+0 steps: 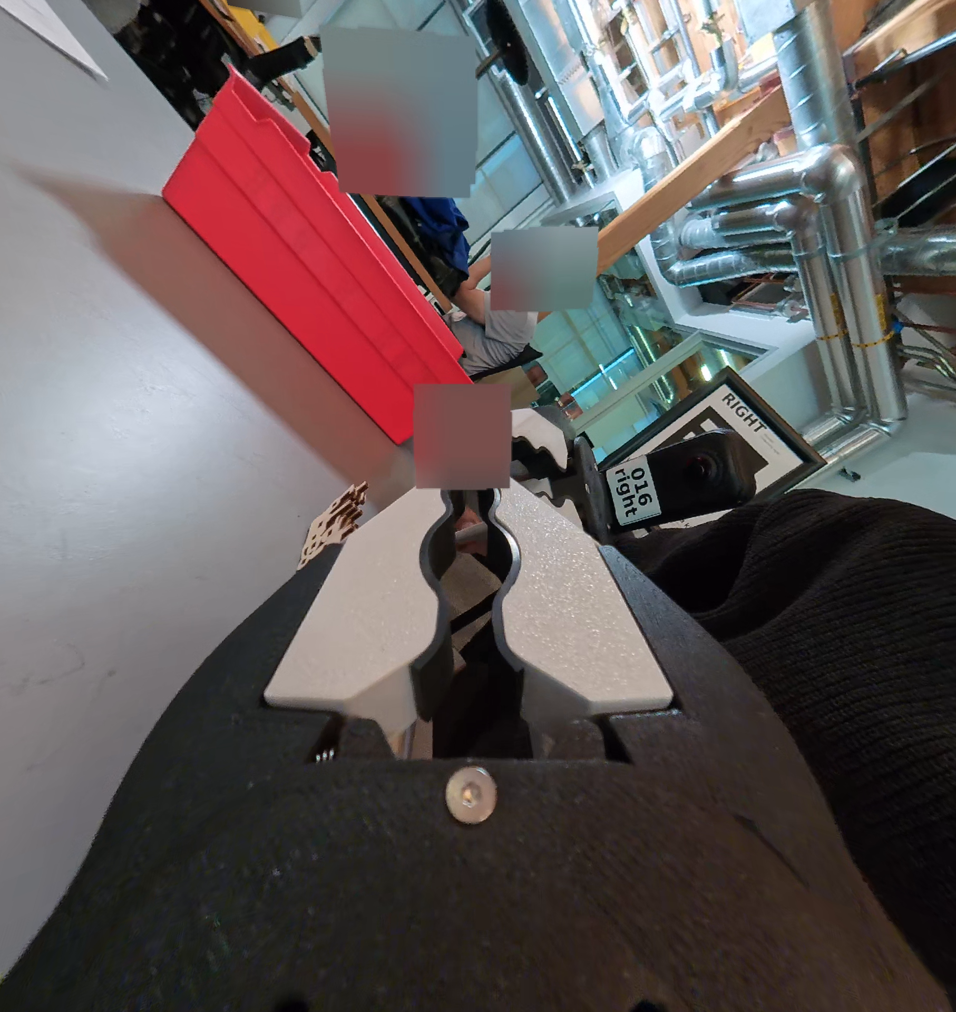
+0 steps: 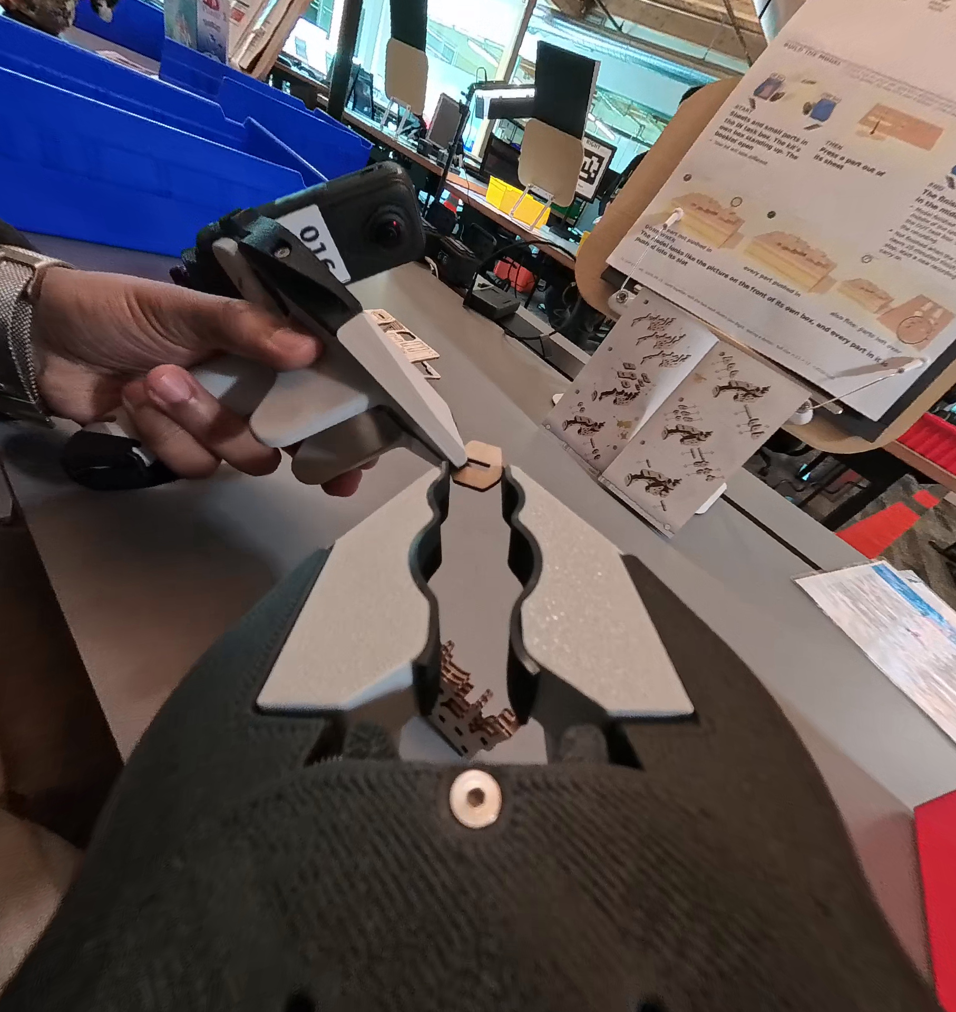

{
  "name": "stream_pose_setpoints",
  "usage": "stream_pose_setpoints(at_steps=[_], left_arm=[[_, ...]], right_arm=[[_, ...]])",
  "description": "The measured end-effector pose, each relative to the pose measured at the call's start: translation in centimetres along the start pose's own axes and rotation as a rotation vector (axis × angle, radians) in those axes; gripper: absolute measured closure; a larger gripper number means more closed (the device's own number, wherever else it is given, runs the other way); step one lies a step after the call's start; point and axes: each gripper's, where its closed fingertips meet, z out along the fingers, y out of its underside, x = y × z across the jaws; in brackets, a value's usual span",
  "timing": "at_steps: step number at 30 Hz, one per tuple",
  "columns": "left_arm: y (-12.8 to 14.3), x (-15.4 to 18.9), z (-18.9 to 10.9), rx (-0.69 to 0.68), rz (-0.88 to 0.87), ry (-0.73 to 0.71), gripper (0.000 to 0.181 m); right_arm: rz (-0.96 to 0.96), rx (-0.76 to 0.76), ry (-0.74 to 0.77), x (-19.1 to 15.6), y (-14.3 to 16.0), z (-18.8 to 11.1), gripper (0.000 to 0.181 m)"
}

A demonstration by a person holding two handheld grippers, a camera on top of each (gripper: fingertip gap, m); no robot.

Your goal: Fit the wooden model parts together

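A small hexagonal wooden piece (image 2: 478, 465) with a slot is held above the grey table (image 2: 656, 575). My left gripper (image 2: 458, 459), held by a hand (image 2: 153, 350), comes in from the left and pinches the piece at its tip. In the left wrist view its fingers (image 1: 467, 501) are nearly closed, and a blurred patch hides the tips. My right gripper (image 2: 476, 477) is open, with its fingertips flanking the piece. A partly built wooden model (image 2: 470, 706) stands on the table below the right fingers. The model also shows in the left wrist view (image 1: 336, 520).
A red bin (image 1: 300, 263) stands on the table. Blue bins (image 2: 109, 137) are at the far left. An instruction board (image 2: 793, 191) and a picture sheet (image 2: 673, 416) stand at the right. A leaflet (image 2: 903, 646) lies near the edge. Loose wooden parts (image 2: 407, 342) lie behind.
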Motion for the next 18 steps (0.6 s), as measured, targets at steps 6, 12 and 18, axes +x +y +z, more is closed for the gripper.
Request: stream_pose_setpoints(at_steps=[6,12,18], left_arm=[[-0.5,-0.2,-0.4,0.020,-0.009,-0.002,0.180],[-0.2,-0.8,-0.9,-0.039,0.019,-0.042,0.181],[0.6,-0.9,-1.1,-0.108,0.013,-0.031,0.181]], right_arm=[[-0.038,-0.010,-0.012,-0.2,0.3,0.0,0.164],[-0.234,0.023,-0.010,-0.4,-0.2,-0.7,0.162],[-0.330,-0.013,-0.143,-1.8,1.4,-1.5,0.143]])
